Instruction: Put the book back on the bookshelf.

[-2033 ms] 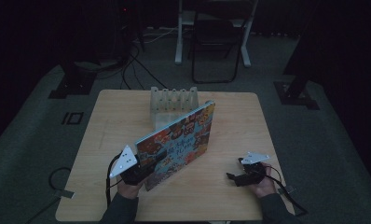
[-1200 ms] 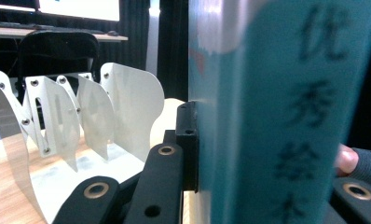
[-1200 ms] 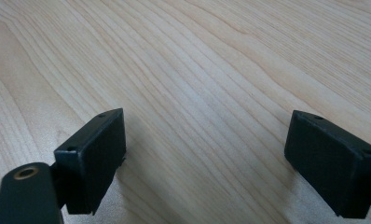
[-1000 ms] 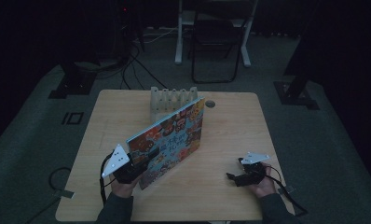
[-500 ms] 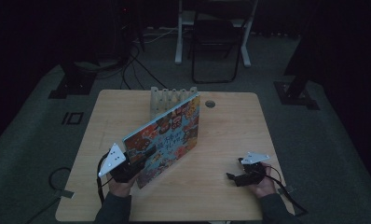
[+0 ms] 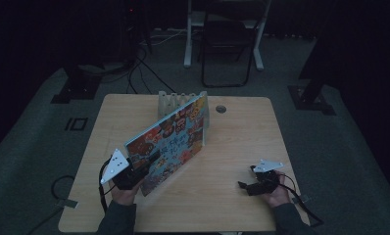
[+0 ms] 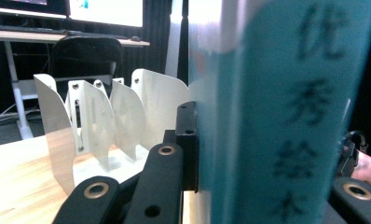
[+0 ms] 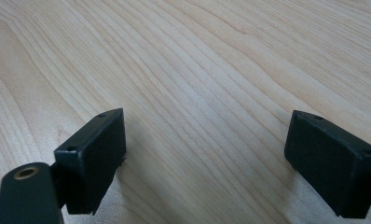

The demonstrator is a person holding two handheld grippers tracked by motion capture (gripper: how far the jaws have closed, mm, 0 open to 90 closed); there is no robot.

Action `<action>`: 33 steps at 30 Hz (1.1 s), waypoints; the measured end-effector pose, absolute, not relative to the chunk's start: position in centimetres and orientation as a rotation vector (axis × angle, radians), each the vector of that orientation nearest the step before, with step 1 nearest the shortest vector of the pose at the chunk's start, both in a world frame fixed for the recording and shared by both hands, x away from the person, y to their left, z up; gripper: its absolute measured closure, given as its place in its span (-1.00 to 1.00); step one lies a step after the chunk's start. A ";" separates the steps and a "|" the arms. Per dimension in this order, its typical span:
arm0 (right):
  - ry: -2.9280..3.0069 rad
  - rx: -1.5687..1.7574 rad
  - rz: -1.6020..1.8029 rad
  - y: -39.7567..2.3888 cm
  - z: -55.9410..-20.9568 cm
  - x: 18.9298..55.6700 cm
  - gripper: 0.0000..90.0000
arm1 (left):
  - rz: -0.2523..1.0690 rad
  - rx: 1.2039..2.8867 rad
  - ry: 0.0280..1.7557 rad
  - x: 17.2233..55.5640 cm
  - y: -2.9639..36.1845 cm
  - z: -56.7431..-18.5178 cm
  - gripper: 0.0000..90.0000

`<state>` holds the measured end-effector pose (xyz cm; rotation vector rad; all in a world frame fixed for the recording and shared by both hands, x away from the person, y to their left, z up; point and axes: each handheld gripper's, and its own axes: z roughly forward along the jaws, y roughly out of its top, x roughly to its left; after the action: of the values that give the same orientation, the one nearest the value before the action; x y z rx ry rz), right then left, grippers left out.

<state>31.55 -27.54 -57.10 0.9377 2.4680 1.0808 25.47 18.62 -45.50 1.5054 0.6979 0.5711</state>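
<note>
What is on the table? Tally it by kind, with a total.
Picture book: 1, tilted, clamped in the left gripper
White divider rack: 1
Grippers: 2, the right gripper open over bare wood
Total: 4

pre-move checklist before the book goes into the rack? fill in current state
1. Left gripper clamped on the book: ok, jaws press both sides of the spine end.
2. Book off the table and tilted toward the rack: ok.
3. Rack slots free: ok in the left gripper view, dividers stand with nothing between them.
4. Book edge lined up with one slot: cannot tell.
5. Right gripper out of the path: ok, open, low over bare wood near the right edge.
</note>
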 end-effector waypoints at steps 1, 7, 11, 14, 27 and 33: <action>2.468 0.938 1.081 -27.5 -57.1 31.6 -0.73 | 0.571 1.505 0.698 25.5 18.6 -45.5 0.81; 2.469 0.936 1.081 -27.5 -57.1 31.6 -0.73 | 0.576 1.500 0.704 25.5 18.8 -45.5 0.81; 2.469 0.936 1.081 -27.5 -57.1 31.6 -0.73 | 0.585 1.500 0.708 25.5 19.0 -45.4 0.81; 2.469 0.936 1.081 -27.5 -57.1 31.6 -0.73 | 0.590 1.496 0.713 25.5 19.1 -45.4 0.81; 2.468 0.936 1.081 -27.5 -57.1 31.6 -0.73 | 0.593 1.490 0.733 25.6 19.7 -45.3 0.81; 2.468 0.936 1.081 -27.5 -57.1 31.6 -0.73 | 0.597 1.485 0.739 25.5 19.8 -45.3 0.81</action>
<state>31.55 -27.54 -57.10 0.9361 2.4685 1.0813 25.53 19.83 -45.29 1.4849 0.7388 0.5966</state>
